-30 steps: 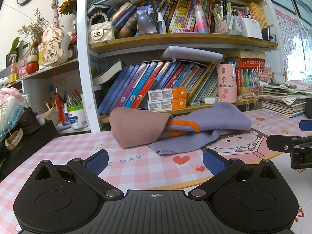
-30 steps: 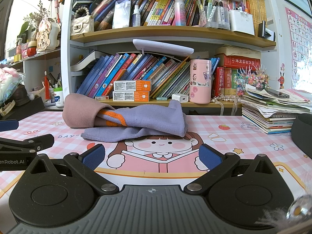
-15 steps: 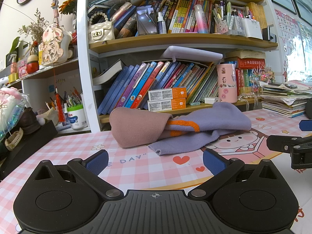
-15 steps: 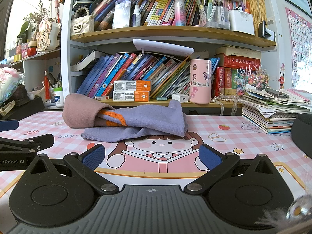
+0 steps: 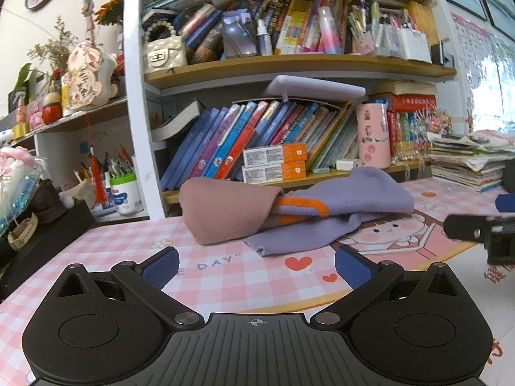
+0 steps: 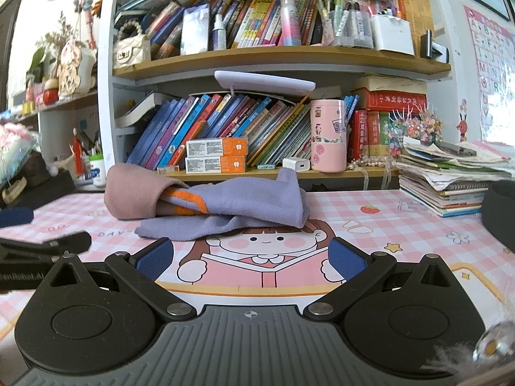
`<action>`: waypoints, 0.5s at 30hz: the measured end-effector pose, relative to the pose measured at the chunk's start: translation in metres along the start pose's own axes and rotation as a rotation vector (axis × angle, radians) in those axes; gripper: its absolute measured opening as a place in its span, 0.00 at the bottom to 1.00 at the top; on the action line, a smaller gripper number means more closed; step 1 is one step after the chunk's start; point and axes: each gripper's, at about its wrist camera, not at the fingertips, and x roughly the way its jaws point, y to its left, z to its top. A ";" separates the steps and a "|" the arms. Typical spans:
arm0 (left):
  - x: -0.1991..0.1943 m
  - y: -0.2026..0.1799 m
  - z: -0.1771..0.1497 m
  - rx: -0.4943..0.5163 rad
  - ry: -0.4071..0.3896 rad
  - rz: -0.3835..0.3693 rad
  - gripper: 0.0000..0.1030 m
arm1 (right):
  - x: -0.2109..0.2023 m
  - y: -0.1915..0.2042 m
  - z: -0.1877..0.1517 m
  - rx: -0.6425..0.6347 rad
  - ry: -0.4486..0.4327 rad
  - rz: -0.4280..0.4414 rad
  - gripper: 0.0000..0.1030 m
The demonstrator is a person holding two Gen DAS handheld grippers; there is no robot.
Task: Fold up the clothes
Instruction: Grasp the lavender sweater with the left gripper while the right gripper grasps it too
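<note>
Left wrist view: left gripper (image 5: 256, 262) low over a pink checked tabletop (image 5: 225, 276), blue-padded fingers (image 5: 160, 265) spread wide, nothing between them. Just ahead, a crumpled garment (image 5: 289, 209) in lilac and dusty pink with orange stripes, lying in a heap on the tabletop before a crowded bookshelf (image 5: 289, 70), apart from both grippers. At the right edge, part of the right gripper, black with a blue pad, hovering near the garment's lilac end.

Right wrist view: right gripper (image 6: 251, 257) likewise held apart and empty, poised above a cartoon girl (image 6: 260, 241) printed on the tabletop (image 6: 402, 222). Garment (image 6: 225, 206) directly ahead, its pink part to the left, lilac folds draped over to the right, one lilac edge lying flat toward the gripper. Left gripper's black finger (image 6: 45, 244) visible at the left edge, level with the garment's near hem. Behind, a pink tumbler (image 6: 328, 135) upright on the lowest shelf beside slanting books and two orange-and-white boxes (image 6: 215, 156) stacked one on the other. Pile of notebooks (image 6: 450, 177) at right on the tabletop. Small shiny, feathery object at the lower right corner, possibly a trinket, too blurred to identify.
</note>
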 end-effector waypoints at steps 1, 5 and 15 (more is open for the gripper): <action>0.000 -0.002 0.000 0.011 0.001 -0.005 1.00 | -0.001 -0.002 0.000 0.011 -0.004 0.006 1.00; -0.001 -0.009 0.000 0.052 -0.007 -0.025 1.00 | -0.003 -0.012 0.001 0.058 -0.003 0.048 1.00; 0.028 -0.006 0.025 0.135 -0.005 -0.089 1.00 | 0.032 -0.047 0.028 0.059 0.064 0.152 0.99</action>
